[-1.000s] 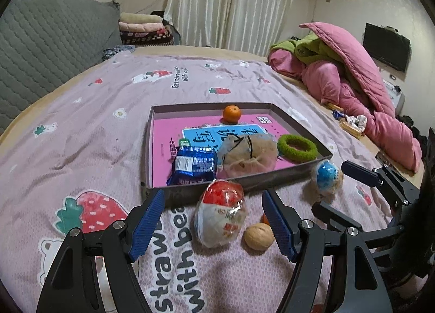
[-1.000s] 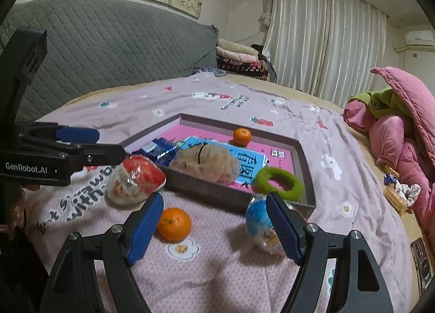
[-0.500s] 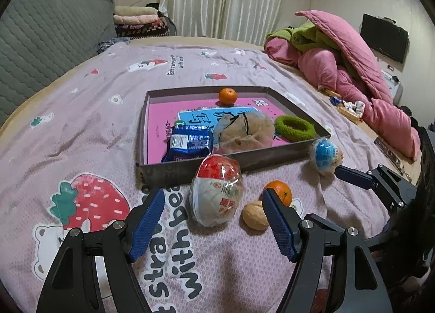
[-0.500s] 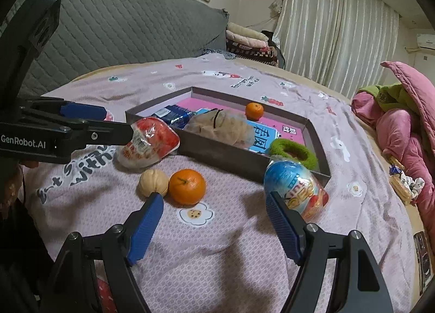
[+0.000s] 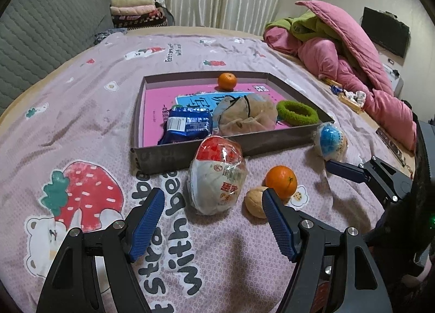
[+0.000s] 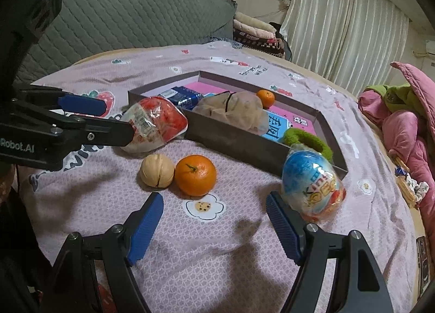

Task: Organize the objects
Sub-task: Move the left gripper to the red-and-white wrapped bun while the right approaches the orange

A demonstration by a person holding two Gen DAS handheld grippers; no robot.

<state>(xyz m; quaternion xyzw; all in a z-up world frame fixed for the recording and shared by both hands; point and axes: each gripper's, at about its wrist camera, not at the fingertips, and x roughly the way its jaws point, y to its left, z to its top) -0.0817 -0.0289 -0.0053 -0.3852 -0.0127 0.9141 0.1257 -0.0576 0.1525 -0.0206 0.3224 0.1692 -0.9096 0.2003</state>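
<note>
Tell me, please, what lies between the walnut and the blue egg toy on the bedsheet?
An orange lies there, right beside the walnut and apart from the blue egg toy. The right wrist view shows this best.

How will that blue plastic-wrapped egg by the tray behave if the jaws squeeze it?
The egg has a rounded shape, so it would probably roll or squirt sideways. Its glossy wrapper looks slick and crinkly, likely slipping against the pads. It rests on soft bedding, so pushing may rock it rather than slide it.
</note>
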